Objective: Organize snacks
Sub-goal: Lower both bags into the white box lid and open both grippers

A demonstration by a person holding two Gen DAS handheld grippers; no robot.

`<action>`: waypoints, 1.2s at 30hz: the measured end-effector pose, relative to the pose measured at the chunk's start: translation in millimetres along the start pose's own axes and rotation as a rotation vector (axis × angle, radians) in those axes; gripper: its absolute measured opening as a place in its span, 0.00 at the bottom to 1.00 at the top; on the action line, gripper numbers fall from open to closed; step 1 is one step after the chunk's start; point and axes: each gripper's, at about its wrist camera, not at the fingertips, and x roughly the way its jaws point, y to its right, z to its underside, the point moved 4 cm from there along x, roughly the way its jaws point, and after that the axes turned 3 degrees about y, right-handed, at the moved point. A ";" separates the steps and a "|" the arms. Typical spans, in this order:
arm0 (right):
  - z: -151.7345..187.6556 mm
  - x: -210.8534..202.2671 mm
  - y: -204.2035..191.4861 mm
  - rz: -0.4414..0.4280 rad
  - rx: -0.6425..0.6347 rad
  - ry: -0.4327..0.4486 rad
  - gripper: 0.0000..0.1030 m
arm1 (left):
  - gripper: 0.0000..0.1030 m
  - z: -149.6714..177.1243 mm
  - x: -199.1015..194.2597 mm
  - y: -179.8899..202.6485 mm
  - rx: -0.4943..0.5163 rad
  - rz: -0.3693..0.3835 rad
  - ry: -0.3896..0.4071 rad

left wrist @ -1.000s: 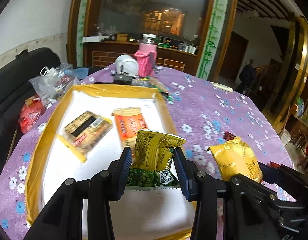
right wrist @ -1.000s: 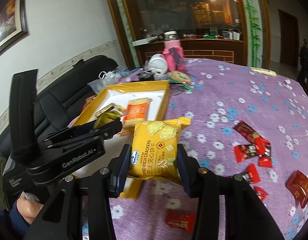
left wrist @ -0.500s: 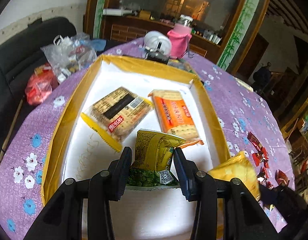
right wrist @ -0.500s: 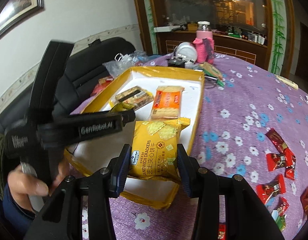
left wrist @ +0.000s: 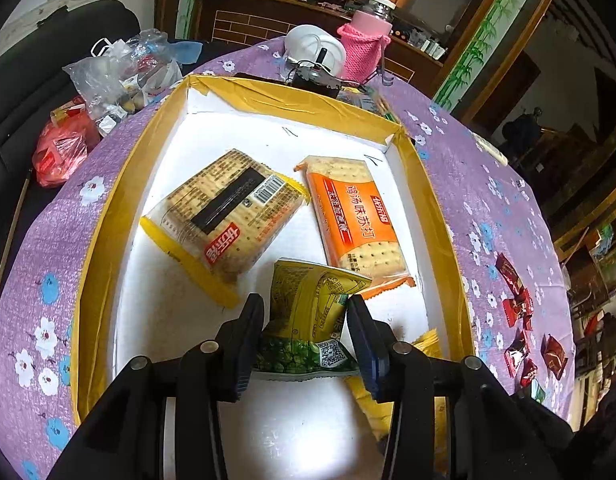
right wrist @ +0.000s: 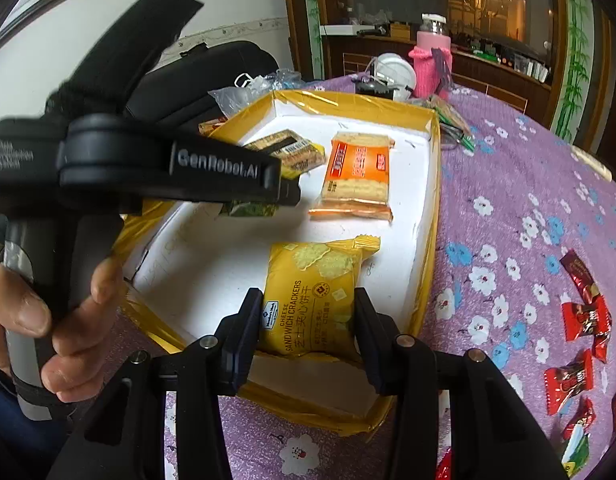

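Observation:
A yellow-rimmed white tray point(left wrist: 120, 184) point(right wrist: 429, 216) lies on the purple flowered table. In it rest a clear-and-yellow cracker pack point(left wrist: 224, 212) point(right wrist: 292, 152) and an orange cracker pack point(left wrist: 355, 216) point(right wrist: 359, 172). My left gripper point(left wrist: 306, 320) is shut on a yellow-green pea snack bag point(left wrist: 311, 308), held over the tray's near middle. My right gripper point(right wrist: 308, 316) is shut on a yellow cheese sandwich cracker pack point(right wrist: 311, 296), held over the tray's near right part. The left gripper's body point(right wrist: 168, 168), in a person's hand point(right wrist: 68, 320), fills the left of the right wrist view.
Several red candies point(left wrist: 519, 312) point(right wrist: 579, 320) lie on the cloth right of the tray. Behind the tray stand a white round device point(left wrist: 315, 50), a pink-sleeved jar point(left wrist: 367, 40) and plastic bags point(left wrist: 120, 76). A black sofa point(right wrist: 212, 76) is at the left.
Both grippers moved forward and down over the tray, each keeping its pack. The tray and its two cracker packs now loom larger and closer.

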 end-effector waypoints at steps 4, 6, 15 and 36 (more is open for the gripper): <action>-0.9 4.1 2.4 -0.003 0.019 -0.019 0.43 | 0.45 -4.2 5.5 2.1 0.010 -0.019 -0.010; -3.1 6.3 2.2 -0.005 0.029 -0.028 0.43 | 0.45 -5.4 8.8 1.3 0.003 -0.019 -0.019; -14.3 20.7 7.4 0.015 0.057 -0.041 0.43 | 0.45 -5.8 18.5 -3.2 -0.009 -0.028 -0.037; -29.9 41.8 11.5 0.105 0.002 -0.004 0.43 | 0.45 -6.4 22.8 -6.3 -0.010 -0.016 -0.022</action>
